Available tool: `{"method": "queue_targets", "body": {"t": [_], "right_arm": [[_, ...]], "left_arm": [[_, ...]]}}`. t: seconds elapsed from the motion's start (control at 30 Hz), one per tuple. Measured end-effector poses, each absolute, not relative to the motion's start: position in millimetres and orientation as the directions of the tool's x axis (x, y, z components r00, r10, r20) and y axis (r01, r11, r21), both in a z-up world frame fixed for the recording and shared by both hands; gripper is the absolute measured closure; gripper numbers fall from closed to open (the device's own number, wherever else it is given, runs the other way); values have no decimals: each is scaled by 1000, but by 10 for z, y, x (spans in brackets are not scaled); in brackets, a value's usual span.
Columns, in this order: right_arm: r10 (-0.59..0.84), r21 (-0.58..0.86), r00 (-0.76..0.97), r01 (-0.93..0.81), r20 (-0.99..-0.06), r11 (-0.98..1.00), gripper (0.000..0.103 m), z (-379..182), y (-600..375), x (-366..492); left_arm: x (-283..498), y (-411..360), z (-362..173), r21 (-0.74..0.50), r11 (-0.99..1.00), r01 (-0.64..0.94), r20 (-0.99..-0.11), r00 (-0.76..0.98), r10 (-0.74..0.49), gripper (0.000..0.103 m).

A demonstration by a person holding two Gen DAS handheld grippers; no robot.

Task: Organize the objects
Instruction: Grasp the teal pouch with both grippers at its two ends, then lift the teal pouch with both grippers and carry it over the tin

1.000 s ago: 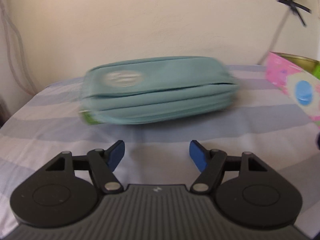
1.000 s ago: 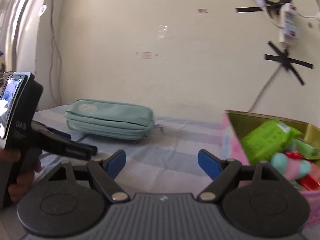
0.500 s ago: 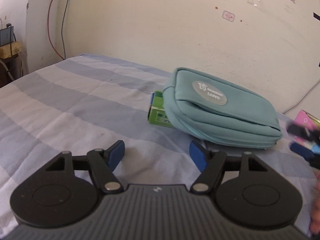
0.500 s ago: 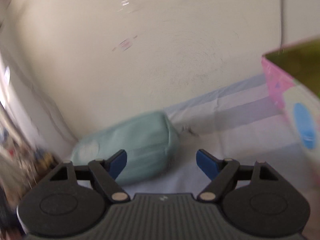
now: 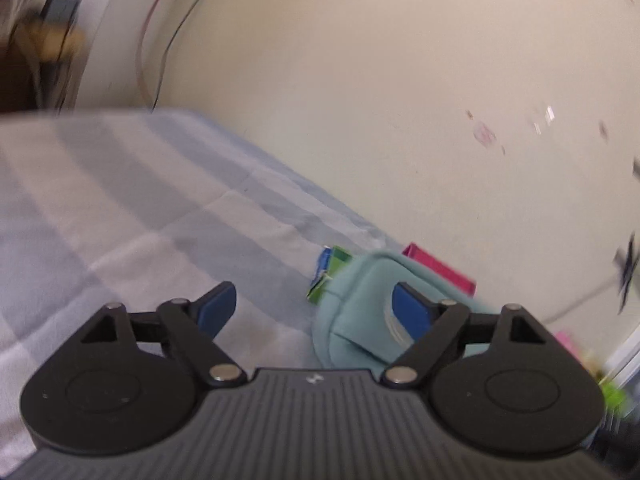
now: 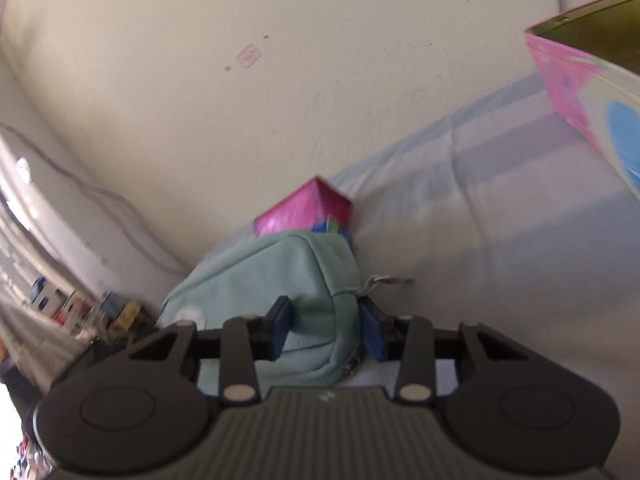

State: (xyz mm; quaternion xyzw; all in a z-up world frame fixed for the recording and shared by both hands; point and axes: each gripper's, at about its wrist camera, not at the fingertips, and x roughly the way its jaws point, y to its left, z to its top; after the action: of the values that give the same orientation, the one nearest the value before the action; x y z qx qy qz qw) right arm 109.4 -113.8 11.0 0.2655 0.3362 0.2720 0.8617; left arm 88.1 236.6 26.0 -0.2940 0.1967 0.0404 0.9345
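A teal zip pouch point(image 6: 280, 276) lies on the striped sheet by the wall. In the right wrist view my right gripper point(image 6: 326, 330) is closing on the pouch's zipper end, its blue pads point(image 6: 280, 328) pressing the fabric from both sides. The left wrist view shows the pouch point(image 5: 352, 312) from its other end, low and right of centre. My left gripper point(image 5: 314, 310) is opening wide; the pouch's corner sits just inside the right finger and nothing is gripped. A small green and blue box point(image 5: 332, 268) pokes out beside the pouch.
A small pink box point(image 6: 308, 208) leans behind the pouch against the wall. A large pink box point(image 6: 580, 92) with a gold inside stands at the right. The striped sheet point(image 5: 120, 220) stretches away to the left. Blurred clutter point(image 6: 80, 308) lies beyond the bed's left edge.
Both views have rolled and swung. My right gripper came up to the pouch's zipper end and closed around it. My left gripper moved to the pouch's other end and its jaws spread wider.
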Motion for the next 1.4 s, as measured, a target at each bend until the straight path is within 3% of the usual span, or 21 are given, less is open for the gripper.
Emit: {"method": "queue_targets", "body": {"t": [0.1, 0.2, 0.23, 0.27, 0.3, 0.33, 0.37, 0.5, 0.57, 0.63, 0.7, 0.73, 0.87, 1.0, 1.2, 1.4], "right_arm": [[697, 673, 587, -319, -413, 667, 73, 96, -1333, 790], [704, 642, 594, -372, -390, 670, 68, 129, -1454, 575], [686, 628, 616, -369, -387, 685, 62, 164, -1435, 555], [662, 615, 642, -357, -386, 704, 42, 174, -1435, 546], [641, 605, 663, -342, -387, 719, 30, 210, -1424, 567], [626, 600, 677, -331, -387, 728, 28, 223, -1402, 613], [621, 597, 679, -327, -390, 732, 28, 227, -1382, 651], [587, 580, 663, -273, -464, 767, 31, 176, -1237, 882], [587, 562, 653, -286, -478, 776, 43, 155, -1158, 938], [581, 549, 653, -290, -485, 784, 45, 140, -1127, 939], [584, 556, 652, -287, -484, 780, 48, 127, -1152, 939], [585, 560, 651, -285, -483, 778, 49, 125, -1169, 925], [579, 569, 653, -265, -488, 779, 55, 115, -1216, 866], [579, 550, 649, -283, -493, 786, 55, 125, -1380, 531], [535, 443, 658, -323, -530, 836, 53, 217, -1746, -161], [465, 412, 736, -274, -493, 869, 52, 199, -2280, -709]], "left_arm": [[890, 2472, 198, -622, 768, -149, -380, 916, -130, 18], [929, 2326, 200, -585, 804, -109, -394, 904, -164, 18], [943, 2255, 212, -559, 823, -99, -398, 903, -162, 18], [945, 2196, 225, -534, 841, -92, -399, 904, -154, 16], [951, 2151, 218, -516, 852, -88, -399, 905, -148, 14], [952, 2125, 216, -505, 858, -89, -402, 905, -142, 11], [978, 2111, 211, -501, 860, -98, -407, 903, -134, 5], [1203, 2168, 128, -548, 824, -140, -436, 889, -138, 5], [1290, 2137, 113, -551, 822, -146, -435, 890, -134, 7], [1343, 2067, 114, -542, 833, -114, -427, 890, -156, 26], [1324, 1993, 129, -524, 850, -52, -401, 895, -193, 56], [1306, 1942, 146, -500, 865, -23, -391, 898, -202, 64], [1148, 1739, 199, -388, 922, -8, -408, 898, -163, 66], [824, 1557, 162, -310, 950, 14, -483, 859, -170, 66], [52, 1179, 186, -194, 977, 92, -497, 849, -179, 65], [-223, 510, 140, -65, 980, 188, -482, 854, -196, 65]]}}
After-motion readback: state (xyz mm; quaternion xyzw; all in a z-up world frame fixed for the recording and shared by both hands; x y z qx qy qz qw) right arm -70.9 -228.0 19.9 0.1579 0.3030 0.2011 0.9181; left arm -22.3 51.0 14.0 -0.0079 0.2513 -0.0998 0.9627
